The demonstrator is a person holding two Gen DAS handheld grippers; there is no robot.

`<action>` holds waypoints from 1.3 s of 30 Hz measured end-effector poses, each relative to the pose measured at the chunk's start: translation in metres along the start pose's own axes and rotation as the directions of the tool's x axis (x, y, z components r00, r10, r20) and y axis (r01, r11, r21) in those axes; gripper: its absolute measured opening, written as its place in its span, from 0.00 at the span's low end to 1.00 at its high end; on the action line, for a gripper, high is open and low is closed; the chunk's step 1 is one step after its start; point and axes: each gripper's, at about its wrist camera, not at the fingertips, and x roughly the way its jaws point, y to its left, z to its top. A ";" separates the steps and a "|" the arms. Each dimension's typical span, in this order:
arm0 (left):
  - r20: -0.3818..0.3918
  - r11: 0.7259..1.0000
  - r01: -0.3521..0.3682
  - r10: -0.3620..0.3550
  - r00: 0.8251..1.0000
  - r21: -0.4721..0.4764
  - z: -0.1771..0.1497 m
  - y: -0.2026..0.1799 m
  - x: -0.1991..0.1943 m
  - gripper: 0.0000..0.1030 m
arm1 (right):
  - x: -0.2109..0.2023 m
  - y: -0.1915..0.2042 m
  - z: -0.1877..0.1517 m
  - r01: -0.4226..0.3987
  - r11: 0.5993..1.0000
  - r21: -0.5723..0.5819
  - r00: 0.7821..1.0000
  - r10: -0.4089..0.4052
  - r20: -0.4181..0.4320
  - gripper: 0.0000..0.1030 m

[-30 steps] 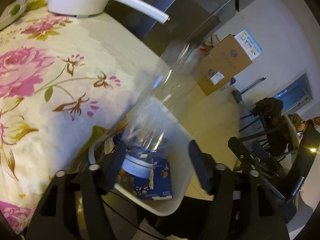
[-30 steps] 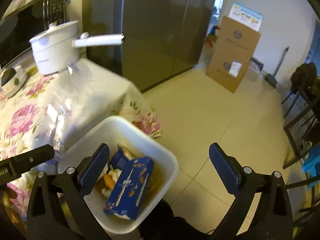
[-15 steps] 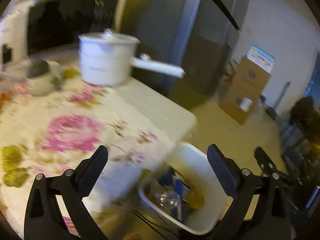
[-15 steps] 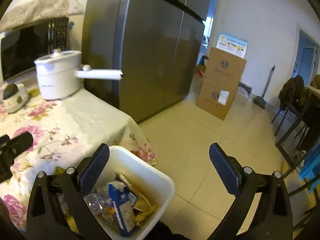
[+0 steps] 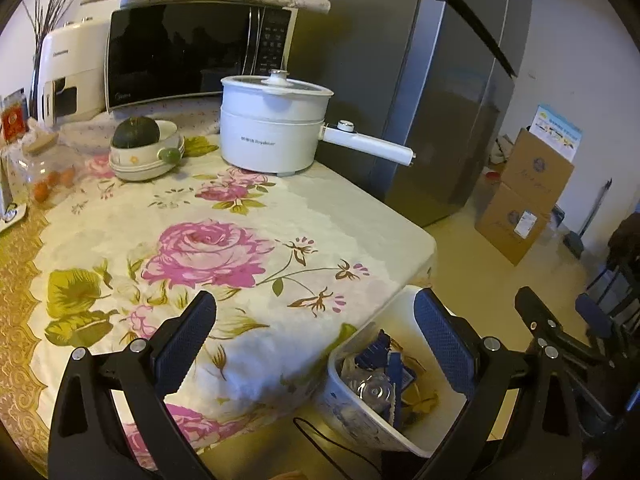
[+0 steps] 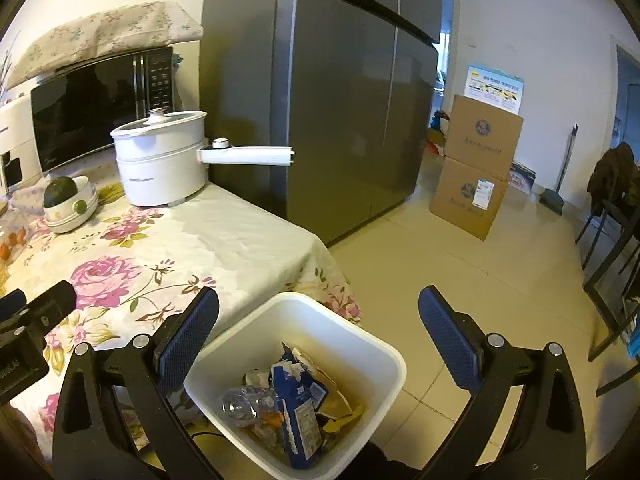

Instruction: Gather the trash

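Grippers hang spread and empty: the left gripper (image 5: 312, 338) over the tabletop's (image 5: 224, 204) near corner, the right gripper (image 6: 318, 330) above the white bin (image 6: 390, 354). Inside the bin lie a clear bottle (image 6: 246, 400) and a blue carton (image 6: 300, 412). Bin and tabletop edge stand just beside each other. Beyond, open floor (image 6: 460, 276) runs to the fridge (image 6: 340, 112) and stacked boxes (image 6: 476, 168).
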 end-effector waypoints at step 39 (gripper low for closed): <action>-0.048 0.998 -0.059 0.057 0.997 -0.026 -0.004 0.011 0.007 0.94 | 0.009 0.006 -0.004 -0.026 1.000 -0.015 0.998 0.025 -0.054 0.93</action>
